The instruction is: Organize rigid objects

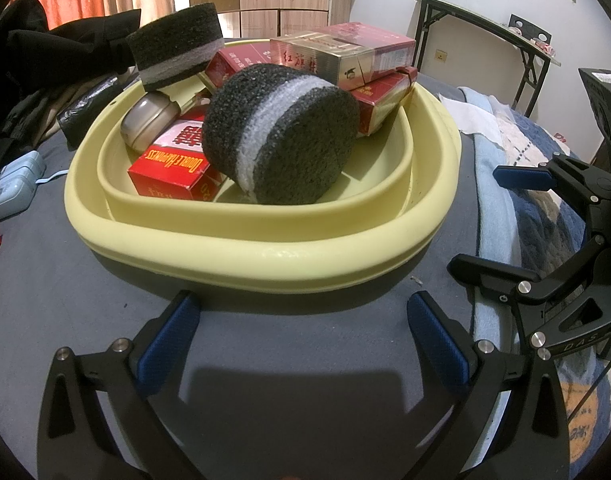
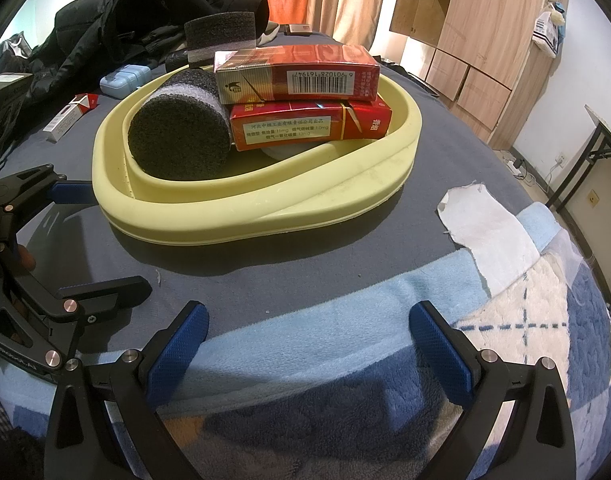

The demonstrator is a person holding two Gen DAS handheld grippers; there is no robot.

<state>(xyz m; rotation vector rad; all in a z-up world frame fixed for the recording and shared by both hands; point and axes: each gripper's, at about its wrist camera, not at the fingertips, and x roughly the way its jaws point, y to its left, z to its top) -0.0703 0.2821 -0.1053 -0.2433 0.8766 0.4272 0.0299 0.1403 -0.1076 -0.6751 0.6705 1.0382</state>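
Grey bedding (image 1: 265, 352) on the bed carries a pale yellow basin (image 1: 241, 248), and we see our things piled inside it: a dark round sponge (image 1: 281, 140) lying on its side, another sponge (image 1: 177, 46) perched at the far rim, red boxes (image 1: 173, 164) stacked beside and behind them, and a small metal tin (image 1: 149, 120). Our left gripper (image 1: 303, 328) hovers just before the basin, fingers spread wide and empty. Our right gripper (image 2: 309, 336) hangs over the blue blanket (image 2: 345, 320), equally wide and empty.
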